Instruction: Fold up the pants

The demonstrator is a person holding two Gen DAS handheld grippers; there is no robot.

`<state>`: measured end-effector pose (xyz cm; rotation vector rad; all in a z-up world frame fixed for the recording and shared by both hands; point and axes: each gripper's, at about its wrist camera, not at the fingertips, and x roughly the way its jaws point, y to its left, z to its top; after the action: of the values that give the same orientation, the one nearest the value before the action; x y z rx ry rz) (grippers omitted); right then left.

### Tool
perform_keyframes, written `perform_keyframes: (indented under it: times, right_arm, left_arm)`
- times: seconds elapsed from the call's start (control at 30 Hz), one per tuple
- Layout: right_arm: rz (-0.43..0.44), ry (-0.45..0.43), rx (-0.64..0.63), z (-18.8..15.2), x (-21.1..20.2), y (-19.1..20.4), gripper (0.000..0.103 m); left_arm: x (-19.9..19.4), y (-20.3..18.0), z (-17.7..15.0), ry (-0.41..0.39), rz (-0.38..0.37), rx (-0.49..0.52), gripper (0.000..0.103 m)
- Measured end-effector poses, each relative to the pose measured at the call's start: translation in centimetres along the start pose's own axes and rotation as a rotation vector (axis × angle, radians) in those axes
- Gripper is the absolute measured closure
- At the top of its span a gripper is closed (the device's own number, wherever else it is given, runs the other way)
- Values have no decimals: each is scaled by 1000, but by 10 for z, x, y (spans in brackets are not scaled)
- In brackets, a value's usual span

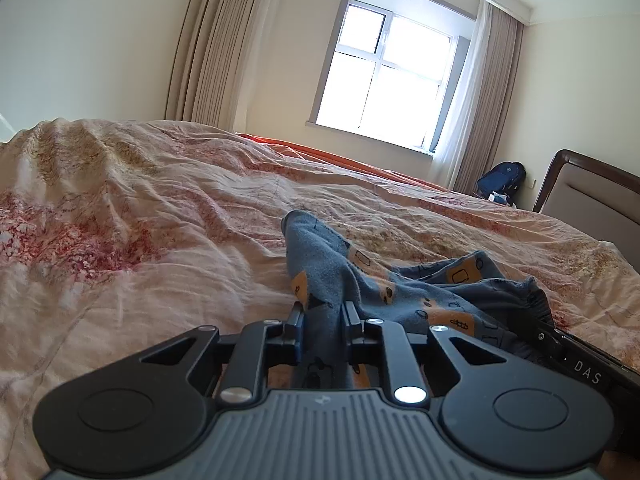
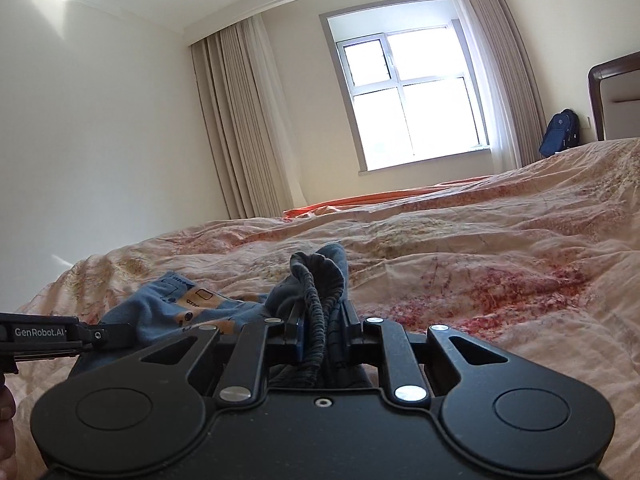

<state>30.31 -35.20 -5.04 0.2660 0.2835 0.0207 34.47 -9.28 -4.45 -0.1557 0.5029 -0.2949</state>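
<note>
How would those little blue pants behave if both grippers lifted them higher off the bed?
Probably floppy: the blue pants already sag and bunch between the left gripper and the right gripper. They look light, being small, thin fabric. The gathered waistband would likely stretch rather than slip.

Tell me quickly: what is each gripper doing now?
Left gripper: closed on the blue pants.
Right gripper: closed on their elastic waistband.
</note>
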Motion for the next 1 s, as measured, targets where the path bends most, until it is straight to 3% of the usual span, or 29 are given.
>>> perform_keyframes:
  times: [0.13, 0.27, 0.33, 0.43, 0.63, 0.77, 1.0]
  right_arm:
    - [-10, 6, -3, 0, -4, 3, 78]
    - [-33, 5, -11, 1, -10, 5, 62]
    - [-34, 2, -22, 2, -16, 6, 46]
    - [-35, -7, -34, 4, -26, 8, 36]
    - [-20, -62, -56, 13, -65, 15, 13]
    - [-13, -113, -79, 22, -98, 21, 1]
    - [-14, -163, -111, 29, -150, 32, 1]
  left_arm:
    - [-3, 0, 2, 14, 24, -2, 78]
    - [-18, -1, 5, 1, 9, -16, 57]
    - [-29, -5, 7, -13, 9, -5, 51]
    - [-49, -11, 11, -43, 13, 11, 28]
    - [-97, -23, 14, -110, 29, 53, 1]
    - [-129, -29, 12, -141, 33, 79, 1]
    - [-182, -31, 4, -177, 35, 75, 0]
